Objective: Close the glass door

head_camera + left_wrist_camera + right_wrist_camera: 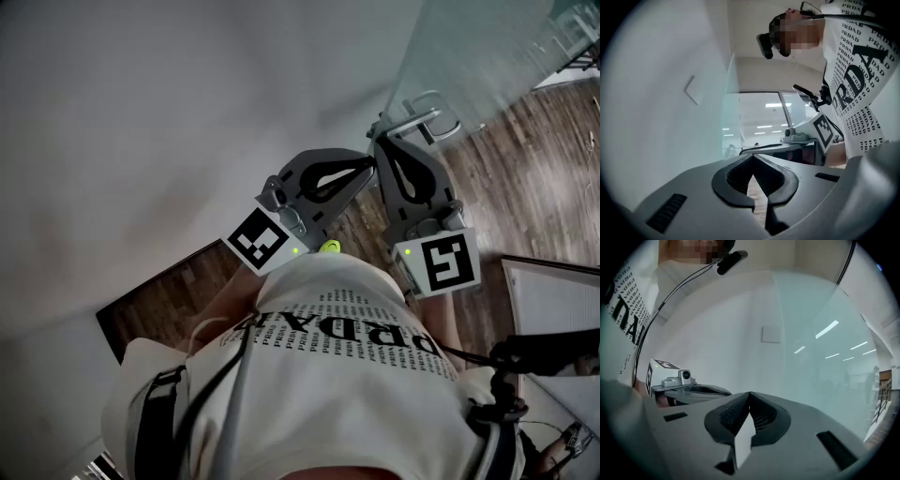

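Starting at the far left, a smooth, matte white wall fills much of the head view, and a flat square switch plate sits on it.

Next comes the left claw, made of grey moulded plastic. Its two curved arms enclose a teardrop-shaped gap, with a black-and-white marker cube at the rear. In its own view the ribbed black pads are clenched tip to tip and nothing is between them. Only pale wooden boards show through the gap behind the tips.

Just beside it, the right claw has the same shape and points up toward the door's edge. Its ribbed pads also meet at the tips, so it is closed on nothing. Its tips lie very near the base of the handle. No view makes clear whether they touch it.

The handle is a bent loop of shiny silver metal. It is mounted on the glass door, a frosted, blue-green pane that fills the upper right of the head view. From the right claw's camera the glass rises straight ahead and reflects strips of ceiling light. Below the door lies a brown wood-grain plank floor.
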